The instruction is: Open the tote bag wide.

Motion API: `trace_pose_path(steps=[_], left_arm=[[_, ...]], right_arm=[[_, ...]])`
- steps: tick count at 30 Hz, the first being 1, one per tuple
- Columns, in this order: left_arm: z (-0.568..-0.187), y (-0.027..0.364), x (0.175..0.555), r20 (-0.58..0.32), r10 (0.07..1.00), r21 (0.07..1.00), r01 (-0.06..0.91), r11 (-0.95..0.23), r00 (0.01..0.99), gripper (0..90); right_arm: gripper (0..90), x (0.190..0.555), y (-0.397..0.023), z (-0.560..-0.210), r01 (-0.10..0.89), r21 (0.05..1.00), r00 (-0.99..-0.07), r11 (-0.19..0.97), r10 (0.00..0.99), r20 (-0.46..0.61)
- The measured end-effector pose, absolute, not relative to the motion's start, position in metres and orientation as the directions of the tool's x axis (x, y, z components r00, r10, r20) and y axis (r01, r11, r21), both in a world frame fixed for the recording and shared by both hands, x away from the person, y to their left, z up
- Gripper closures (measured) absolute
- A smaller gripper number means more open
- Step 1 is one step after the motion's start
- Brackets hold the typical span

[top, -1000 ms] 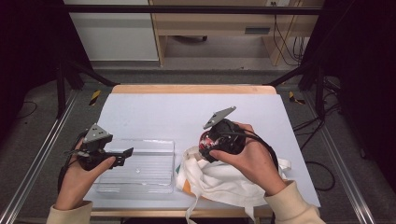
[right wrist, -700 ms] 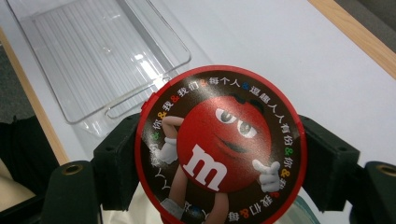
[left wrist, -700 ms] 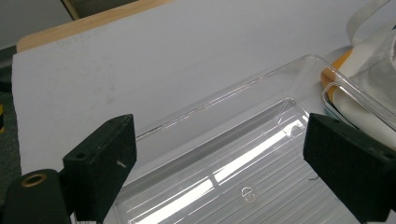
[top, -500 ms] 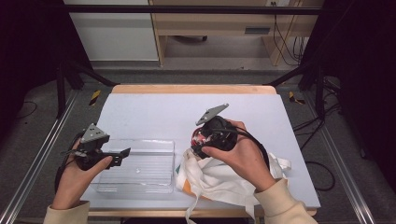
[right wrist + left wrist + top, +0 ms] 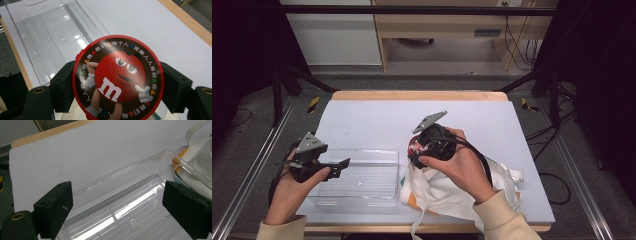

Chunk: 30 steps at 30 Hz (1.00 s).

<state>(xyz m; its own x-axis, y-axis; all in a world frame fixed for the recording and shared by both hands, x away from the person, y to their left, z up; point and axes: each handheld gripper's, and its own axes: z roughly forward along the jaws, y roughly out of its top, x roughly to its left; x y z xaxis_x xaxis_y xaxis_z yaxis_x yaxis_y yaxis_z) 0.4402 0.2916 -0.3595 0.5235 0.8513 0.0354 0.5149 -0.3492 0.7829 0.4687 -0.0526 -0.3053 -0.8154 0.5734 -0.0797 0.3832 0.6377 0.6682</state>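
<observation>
White bench top, near edge; my right gripper (image 5: 416, 150) clamps a red candy tin (image 5: 117, 78) above the cloth bag (image 5: 452, 192); the clear tray (image 5: 357, 199), long axis along that edge, lies just left, under my wide-open left gripper (image 5: 343, 164).

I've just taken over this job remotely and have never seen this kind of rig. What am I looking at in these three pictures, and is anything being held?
There is no robot arm here: a person holds a two-jaw tool in each hand. The high view looks down on the table from the person's side. The other two pictures come from cameras riding on each tool, looking along its black jaws. On the table lie a clear plastic tray and, beside it, a white cloth bag. The left hand-held gripper hangs over the tray with its jaws open and nothing between them. The right hand-held gripper is shut on a round red candy container with a cartoon figure on its lid, held above the bag next to the tray.
</observation>
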Motion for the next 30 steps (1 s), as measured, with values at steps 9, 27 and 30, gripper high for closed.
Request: trace_pose_path(steps=[9,27,30], left_arm=[[-0.358,0.298,0.44,0.031,0.856,0.79,0.513,-0.337,0.516,9.3],[-0.354,0.305,0.438,0.024,0.863,0.8,0.508,-0.319,0.504,9.3],[-0.355,0.307,0.439,0.022,0.864,0.8,0.509,-0.317,0.503,9.3]], right_arm=[[25.5,0.475,-0.037,-0.309,0.374,0.672,-0.826,0.639,0.559,-0.072],[25.5,0.478,-0.009,-0.313,0.362,0.64,-0.855,0.678,0.515,-0.063],[25.5,0.478,-0.002,-0.315,0.357,0.63,-0.865,0.689,0.498,-0.054]])
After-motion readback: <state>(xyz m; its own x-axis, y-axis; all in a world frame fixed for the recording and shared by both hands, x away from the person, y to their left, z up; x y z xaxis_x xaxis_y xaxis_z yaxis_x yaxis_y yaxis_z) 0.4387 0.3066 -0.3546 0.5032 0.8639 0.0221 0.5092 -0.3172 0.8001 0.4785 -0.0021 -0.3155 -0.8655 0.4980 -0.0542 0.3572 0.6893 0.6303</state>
